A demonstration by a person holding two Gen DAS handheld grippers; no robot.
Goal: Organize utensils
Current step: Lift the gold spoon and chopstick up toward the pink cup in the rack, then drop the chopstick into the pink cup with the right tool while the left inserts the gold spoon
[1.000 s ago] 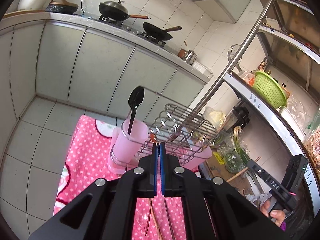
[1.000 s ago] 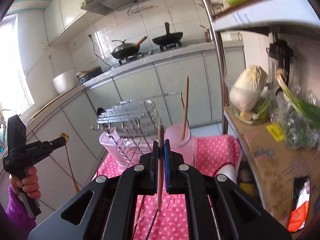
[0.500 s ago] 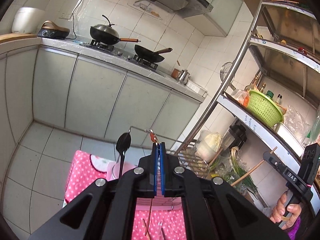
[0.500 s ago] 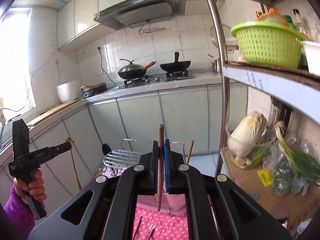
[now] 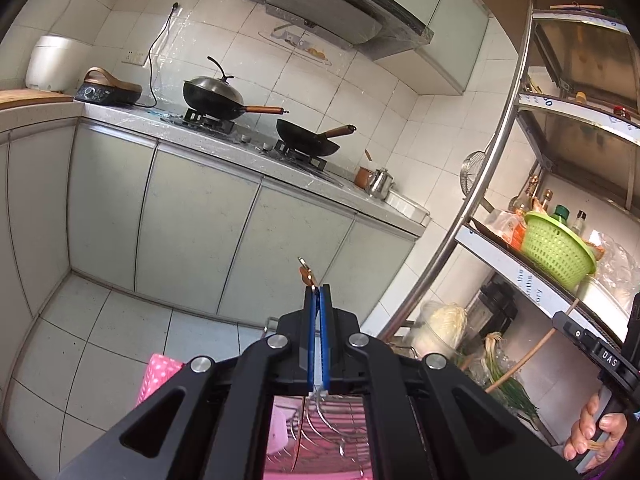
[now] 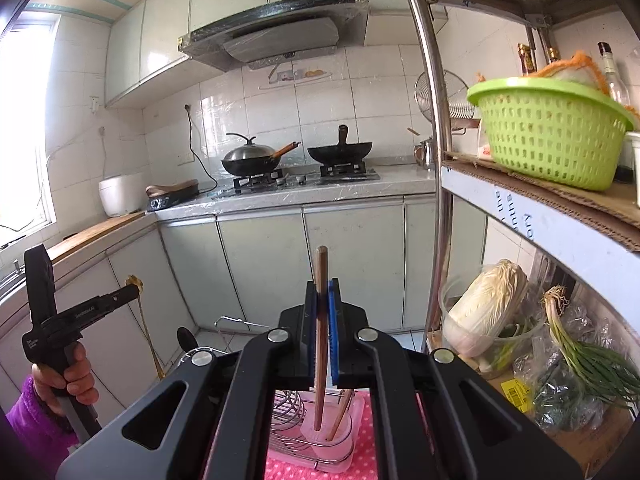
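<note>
Left tool (image 5: 317, 289): blue pads are pressing together on a thin copper-coloured utensil (image 5: 307, 275); its looped end is sticking up past the tips, its shaft is hanging down behind the tool.
Right tool (image 6: 323, 286): pads are clamping a brown wooden chopstick (image 6: 320, 336), which is standing almost upright between them.
Chopstick, lower end: hanging over the pink cup (image 6: 332, 438); contact with the cup cannot be told.
Pink cup: holding a second chopstick (image 6: 340, 414), which is leaning against its wall.
Wire rack (image 6: 286, 420): sitting just left of the cup in a pink tray (image 6: 344, 462), on a pink polka-dot cloth (image 6: 362, 446).
Black spoon (image 6: 186, 338): its bowl is showing above the rack's left side.
Hands: one in a purple sleeve (image 6: 66, 374) is gripping the left tool's handle; the other (image 5: 592, 430) is gripping the right tool's handle.
Background: two woks (image 6: 250, 160) are sitting on the stove; a green basket (image 6: 548, 136) is resting on the steel shelf (image 6: 540, 216).
</note>
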